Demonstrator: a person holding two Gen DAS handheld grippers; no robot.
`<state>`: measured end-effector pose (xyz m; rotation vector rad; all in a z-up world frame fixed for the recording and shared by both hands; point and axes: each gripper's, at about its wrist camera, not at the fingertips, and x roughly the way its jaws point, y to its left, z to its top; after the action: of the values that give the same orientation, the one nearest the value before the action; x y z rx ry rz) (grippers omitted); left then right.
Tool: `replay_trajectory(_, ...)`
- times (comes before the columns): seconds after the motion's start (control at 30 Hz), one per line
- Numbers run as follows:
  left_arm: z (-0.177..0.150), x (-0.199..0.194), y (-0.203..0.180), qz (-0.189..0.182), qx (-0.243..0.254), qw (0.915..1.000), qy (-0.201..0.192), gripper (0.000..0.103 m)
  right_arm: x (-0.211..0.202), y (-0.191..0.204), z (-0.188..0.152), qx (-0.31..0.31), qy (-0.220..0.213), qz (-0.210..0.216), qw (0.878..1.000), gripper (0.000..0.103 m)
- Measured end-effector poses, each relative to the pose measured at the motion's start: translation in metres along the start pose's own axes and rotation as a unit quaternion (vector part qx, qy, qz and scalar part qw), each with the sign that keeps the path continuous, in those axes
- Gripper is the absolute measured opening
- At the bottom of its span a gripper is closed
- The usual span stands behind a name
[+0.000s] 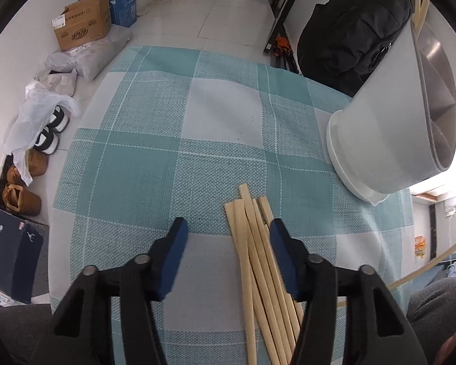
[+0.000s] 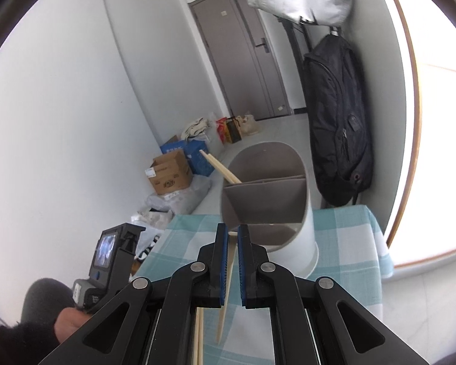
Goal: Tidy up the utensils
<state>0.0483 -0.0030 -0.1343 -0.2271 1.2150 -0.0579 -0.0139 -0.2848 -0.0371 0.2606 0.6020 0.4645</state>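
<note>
The right gripper (image 2: 233, 233) pinches a chopstick (image 2: 227, 283) to drop in the holder (image 2: 301, 213), while the left gripper (image 1: 228, 231), jaws apart, must close on the sticks (image 1: 258, 258).

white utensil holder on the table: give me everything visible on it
The white utensil holder is a tall, round, smooth tub, plastic by its look, with a stepped base ring and a grey inner lining. Grey divider walls split it into compartments. It stands upright on the teal checked tablecloth, near the far edge, in front of a black backpack. A pair of pale wooden chopsticks already leans out of the rear left compartment. In the left wrist view its wall fills the right side. Neither gripper touches it.
</note>
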Motion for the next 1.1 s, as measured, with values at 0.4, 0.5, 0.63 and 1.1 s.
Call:
replay_trajectory(0.4,-0.004,-0.001,-0.008,0.004,0.013,0.9996,-0.024,0.004,-0.008,-0.024,0.006,0.038,-0.004,0.007,0.999,0.005)
replay_trajectory(0.5,-0.004,-0.004,-0.004,-0.009,0.004,0.9994,-0.034,0.003,-0.010,-0.025,0.006,0.046,-0.005,0.006,0.999,0.006)
replay_trajectory(0.63,-0.004,-0.017,-0.003,-0.021,0.002,0.9979,-0.062,0.003,-0.013,-0.025,0.006,0.042,-0.012,0.003,0.999,0.006)
replay_trajectory(1.1,-0.017,-0.088,-0.013,-0.059,0.029,0.9771,-0.203,0.003,-0.020,-0.015,0.001,0.022,-0.026,-0.008,0.999,0.005)
